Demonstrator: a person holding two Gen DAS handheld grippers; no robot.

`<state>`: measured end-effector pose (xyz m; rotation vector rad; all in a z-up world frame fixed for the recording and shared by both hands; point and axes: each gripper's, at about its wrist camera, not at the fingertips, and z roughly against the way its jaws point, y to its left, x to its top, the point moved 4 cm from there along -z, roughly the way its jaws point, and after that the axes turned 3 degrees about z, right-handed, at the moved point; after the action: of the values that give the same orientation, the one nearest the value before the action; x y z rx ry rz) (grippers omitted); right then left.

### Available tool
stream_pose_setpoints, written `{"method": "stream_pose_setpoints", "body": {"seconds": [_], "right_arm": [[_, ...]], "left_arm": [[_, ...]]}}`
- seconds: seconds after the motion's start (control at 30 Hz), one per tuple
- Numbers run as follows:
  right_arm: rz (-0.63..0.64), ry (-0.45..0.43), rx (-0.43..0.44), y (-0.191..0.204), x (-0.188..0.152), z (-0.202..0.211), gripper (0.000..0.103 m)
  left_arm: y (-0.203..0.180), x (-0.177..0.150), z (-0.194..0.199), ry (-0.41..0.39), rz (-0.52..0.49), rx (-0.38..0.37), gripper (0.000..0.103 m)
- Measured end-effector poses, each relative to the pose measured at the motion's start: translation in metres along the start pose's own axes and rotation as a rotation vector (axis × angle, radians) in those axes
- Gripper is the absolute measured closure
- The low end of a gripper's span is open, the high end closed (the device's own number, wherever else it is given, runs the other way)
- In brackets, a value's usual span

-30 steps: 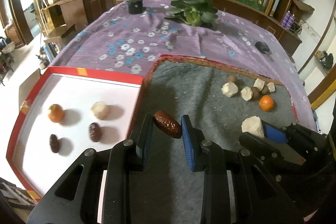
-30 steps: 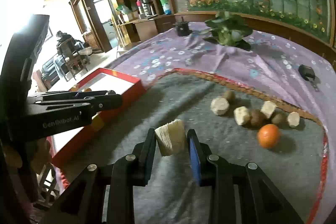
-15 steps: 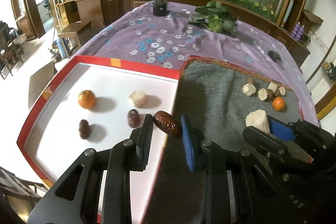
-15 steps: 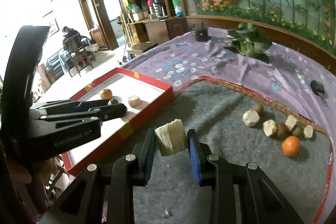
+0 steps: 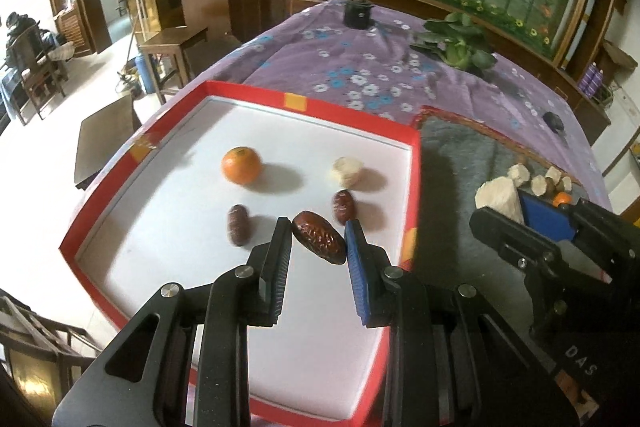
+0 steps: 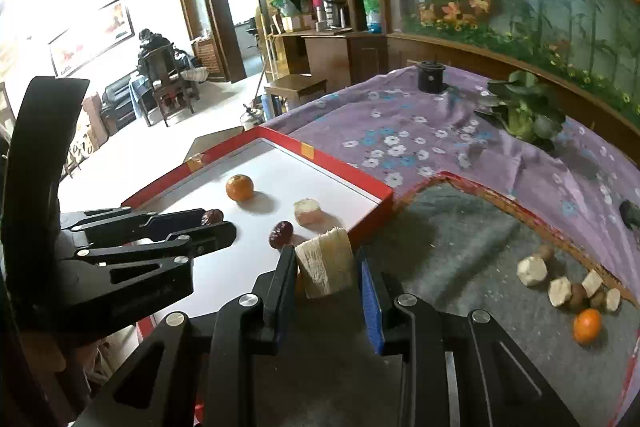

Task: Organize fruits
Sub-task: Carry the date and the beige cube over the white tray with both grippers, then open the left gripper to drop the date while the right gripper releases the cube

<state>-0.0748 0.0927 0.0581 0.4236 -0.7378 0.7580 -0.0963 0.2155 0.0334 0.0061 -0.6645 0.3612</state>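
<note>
My left gripper [image 5: 318, 241] is shut on a dark red date [image 5: 319, 241] and holds it above the white floor of the red-rimmed tray [image 5: 304, 103]. In the tray lie an orange [image 5: 241, 165], a pale peeled chunk [image 5: 346, 171] and two dates [image 5: 237, 225] [image 5: 344, 205]. My right gripper [image 6: 326, 269] is shut on a pale fibrous chunk [image 6: 325, 268] above the grey mat, near the tray's right rim [image 6: 368, 221]. On the mat [image 6: 460, 251] lie several pale chunks [image 6: 531, 270], brown fruits and an orange [image 6: 587, 325].
A purple flowered cloth [image 5: 360, 67] covers the table. On it stand a leafy plant [image 5: 460, 43] and a black pot [image 5: 357, 13] at the far side. A small dark object [image 6: 630, 213] lies at the right. The table's left edge drops to the floor.
Both grippers have moved left with their loads. The left gripper has gone from over the mat's edge to over the tray. The right gripper has come up near the tray's rim.
</note>
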Motion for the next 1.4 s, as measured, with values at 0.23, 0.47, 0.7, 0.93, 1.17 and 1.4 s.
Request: {"method": "stream_pose_setpoints", "body": {"seconds": [0.23,0.47,0.7,0.93,1.17,1.4], "right_arm": [[0.033,0.014,0.021,0.017,0.01,-0.016,0.074],[0.046,0.038,0.05,0.027,0.014,-0.032,0.074],[0.069,0.083,0.084,0.04,0.013,-0.053,0.074],[0.078,0.144,0.112,0.047,0.005,-0.076,0.074],[0.053,0.17,0.15,0.044,-0.001,-0.093,0.072],[0.049,0.121,0.157,0.041,0.002,-0.083,0.067]], "left_arm": [[0.024,-0.007,-0.001,0.012,0.032,0.019,0.077],[0.039,-0.01,-0.007,0.027,0.056,0.031,0.077],[0.045,-0.012,-0.016,0.045,0.067,0.035,0.077],[0.051,-0.014,-0.023,0.066,0.088,0.028,0.076],[0.056,-0.016,-0.032,0.104,0.133,0.024,0.075],[0.057,-0.014,-0.027,0.081,0.143,0.043,0.049]]}}
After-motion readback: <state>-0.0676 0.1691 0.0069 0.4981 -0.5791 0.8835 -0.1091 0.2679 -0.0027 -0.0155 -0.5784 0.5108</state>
